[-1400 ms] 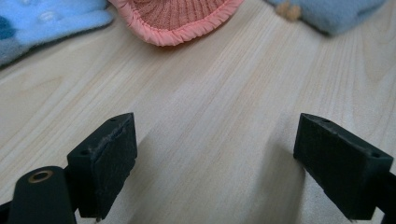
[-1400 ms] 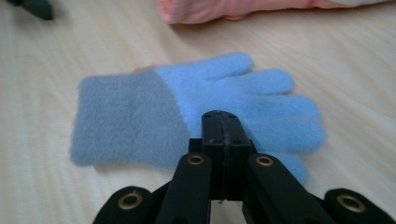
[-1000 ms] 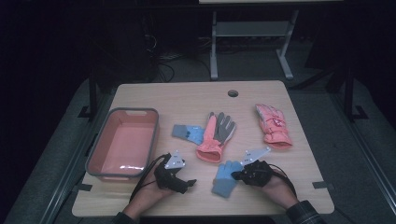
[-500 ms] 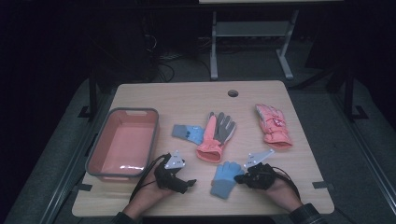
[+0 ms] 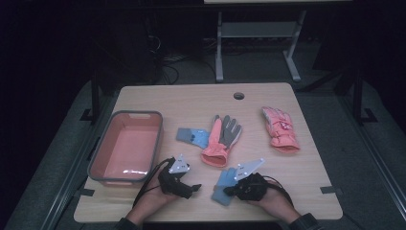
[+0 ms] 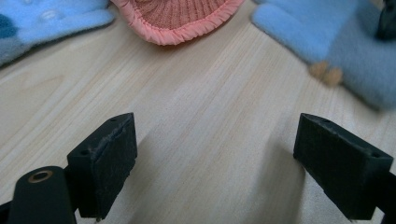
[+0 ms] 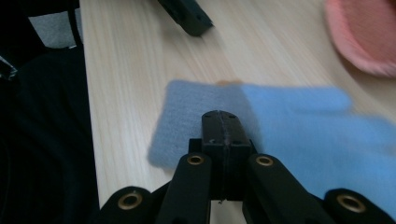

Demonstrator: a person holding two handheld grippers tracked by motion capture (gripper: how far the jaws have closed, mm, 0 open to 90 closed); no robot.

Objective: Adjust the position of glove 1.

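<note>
The right gripper (image 7: 223, 122) had its two black jaws pressed together over the small pale-blue fleece glove (image 7: 280, 135), which lay flat near the front edge of the light wooden table (image 5: 306, 167); whether fabric was pinched between them could not be told. The left gripper (image 6: 215, 158) sat just beside it, jaws wide apart over bare wood, near the orange knitted cuff (image 6: 180, 16) of a grey-palmed glove

High view looks down over the table (image 5: 306, 163); both claw views skim close, sharing the blue glove (image 5: 224, 184).
</note>
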